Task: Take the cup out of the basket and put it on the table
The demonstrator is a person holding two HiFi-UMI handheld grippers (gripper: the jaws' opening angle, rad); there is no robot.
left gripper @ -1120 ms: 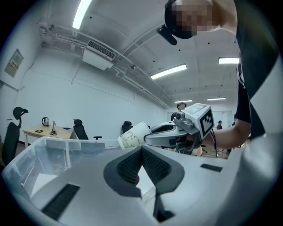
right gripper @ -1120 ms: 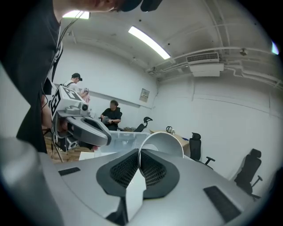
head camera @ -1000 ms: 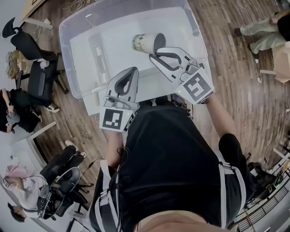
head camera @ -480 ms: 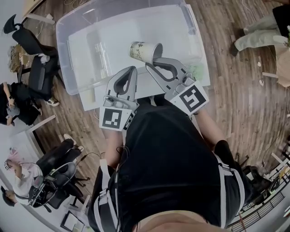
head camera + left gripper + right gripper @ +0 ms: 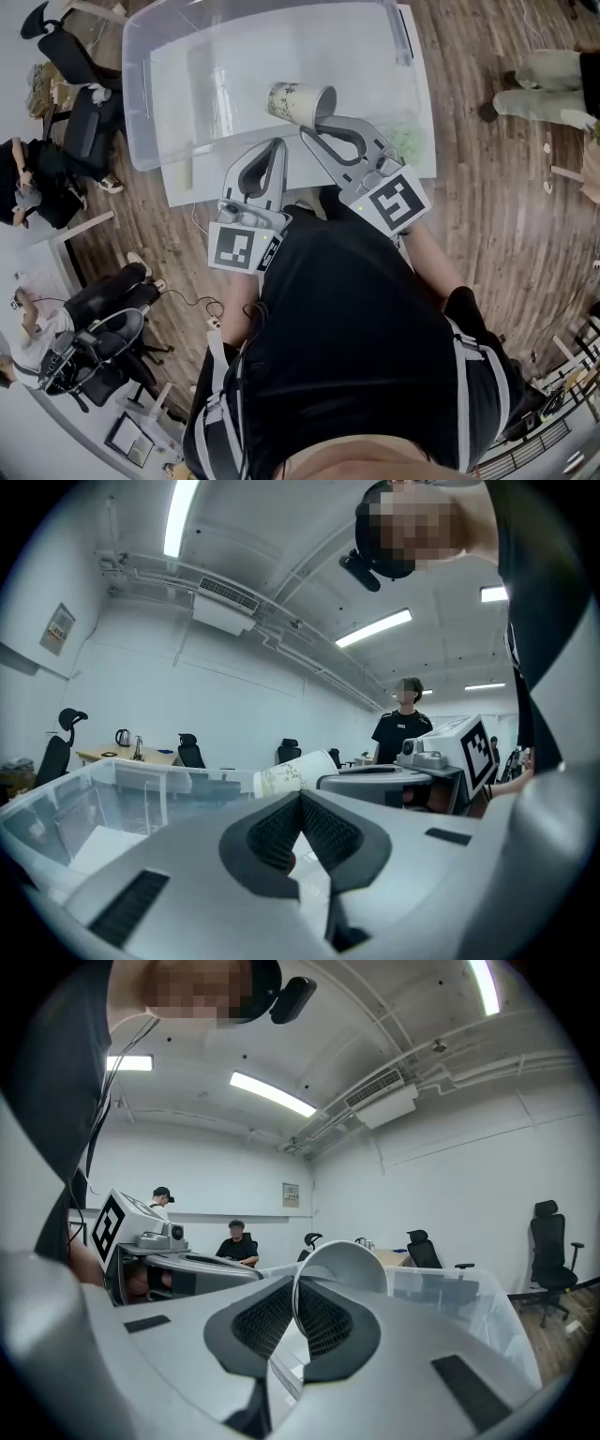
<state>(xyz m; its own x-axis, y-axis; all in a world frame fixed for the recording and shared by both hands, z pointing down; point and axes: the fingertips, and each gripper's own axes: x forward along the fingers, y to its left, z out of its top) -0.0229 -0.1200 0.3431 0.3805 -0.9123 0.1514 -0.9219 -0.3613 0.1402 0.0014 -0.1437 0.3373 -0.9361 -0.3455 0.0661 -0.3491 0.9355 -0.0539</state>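
Head view shows your right gripper (image 5: 314, 127) clamped on the rim of the paper cup (image 5: 298, 101), which hangs on its side over the near part of the clear basket (image 5: 141, 66), its mouth turned toward you. In the right gripper view the jaws are nearly together and pinch the thin cup wall, one pad inside the mouth and one outside. Your left gripper (image 5: 275, 150) sits just beside it, by the basket's near wall above the white table (image 5: 202, 187), jaws pressed together with nothing between them.

Nothing is legible; print on the cup (image 5: 298, 101) is too small.
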